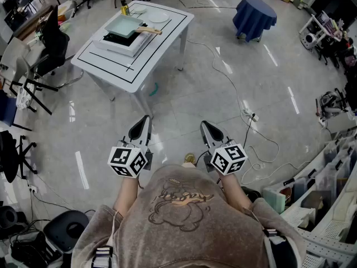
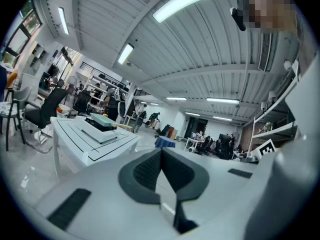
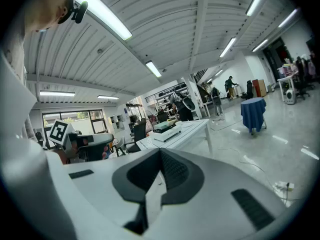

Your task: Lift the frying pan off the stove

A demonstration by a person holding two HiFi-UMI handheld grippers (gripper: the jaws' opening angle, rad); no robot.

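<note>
Pan [image 1: 124, 25], pale-green, square, wooden-handled, on stove [image 1: 121, 44]; both hand-held grippers [image 1: 146, 119] [image 1: 204, 125] closed, empty.

a white table [image 1: 162, 41] with black outlines stands on the glossy grey floor [image 1: 184, 102], with a white plate [image 1: 158, 17] and a yellow bottle [image 1: 124, 8] near its far edge. a blue-draped round table [image 1: 254, 15] stands well apart on the right, a black office chair [image 1: 53, 46] on the left, and clear storage bins [image 1: 329, 177] at the far right.

White table [image 1: 163, 42] bears a stove [image 1: 126, 48] and plate [image 1: 158, 17]
</note>
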